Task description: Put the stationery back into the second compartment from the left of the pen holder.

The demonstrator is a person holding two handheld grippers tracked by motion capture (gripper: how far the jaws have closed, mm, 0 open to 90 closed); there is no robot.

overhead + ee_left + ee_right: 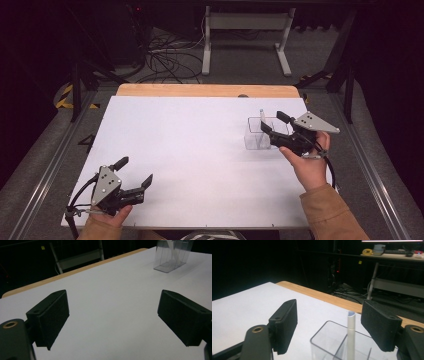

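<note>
Near the right edge of the white board, toward its far corner, sits a clear plastic box with a divider inside, and a thin white stick stands upright in it, leaning on a wall. Right gripper hovers just over the box, jaws spread wide with the stick top rising between them in the right gripper view, touching neither pad. My read: it's lined up to pinch the stick, either to lift it out or just after dropping it in; can't tell which. Box keeps the stick vertical, so the top end is easy to grab. Left gripper is parked at the near left corner of the board, jaws also spread and empty, aimed across the board at the box, well apart from it; looks idle, maybe ready to steady the box. Board is plain matte white, bare otherwise, lying on a wooden table whose strip shows along the far edge. Room is dark: grey floor, tangled cables, a white desk frame beyond.
</note>
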